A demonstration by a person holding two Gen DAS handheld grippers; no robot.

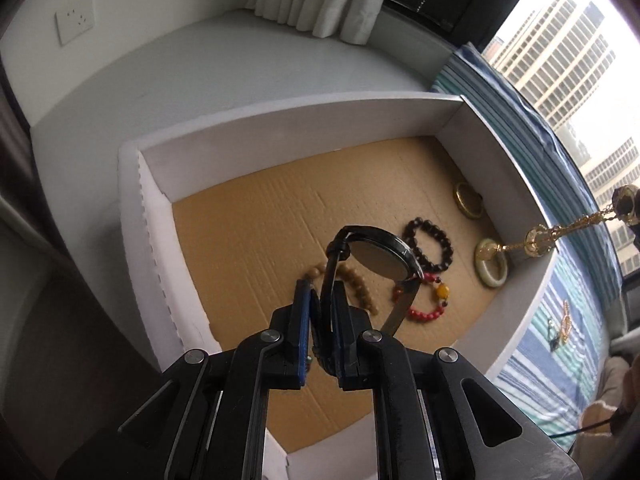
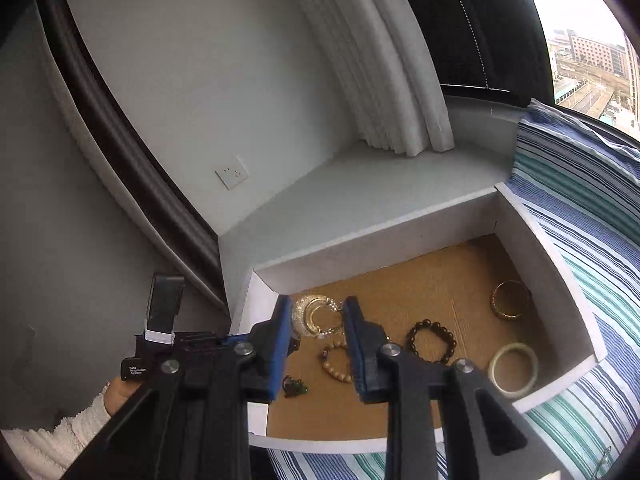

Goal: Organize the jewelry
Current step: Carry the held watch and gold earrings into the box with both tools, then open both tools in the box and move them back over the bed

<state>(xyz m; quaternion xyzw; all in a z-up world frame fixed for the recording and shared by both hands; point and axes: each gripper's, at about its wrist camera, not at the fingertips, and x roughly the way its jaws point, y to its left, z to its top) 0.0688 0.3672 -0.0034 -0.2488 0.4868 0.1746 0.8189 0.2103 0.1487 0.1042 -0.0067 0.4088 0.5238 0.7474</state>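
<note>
- Left gripper (image 1: 320, 300): jaws pinched on the strap of a black watch (image 1: 382, 258), held face-down above the box (image 1: 280, 120), roughly over the tan bead bracelet (image 1: 356, 280) and the red bead bracelet (image 1: 424, 300).
- Right gripper (image 2: 316, 344): jaws spread. In its own view a gold necklace (image 2: 316, 314) shows between them; the left view shows a gold chain (image 1: 560, 232) dangling over the box's right wall. Whether anything is actually gripped, cannot tell.
- Already on the box floor: dark bead bracelet (image 1: 430, 246), jade bangle (image 1: 492, 262) and gold bangle (image 1: 468, 200) along the right wall.
- Judgement for the watch: carry it toward the bare cardboard on the box's left side, away from the beads, so the strap does not land across them.
- Lower until the case nearly meets the floor, then part the jaws; a loose strap tends to flop.
- Keep clear of the hanging chain to avoid a snag.
</note>
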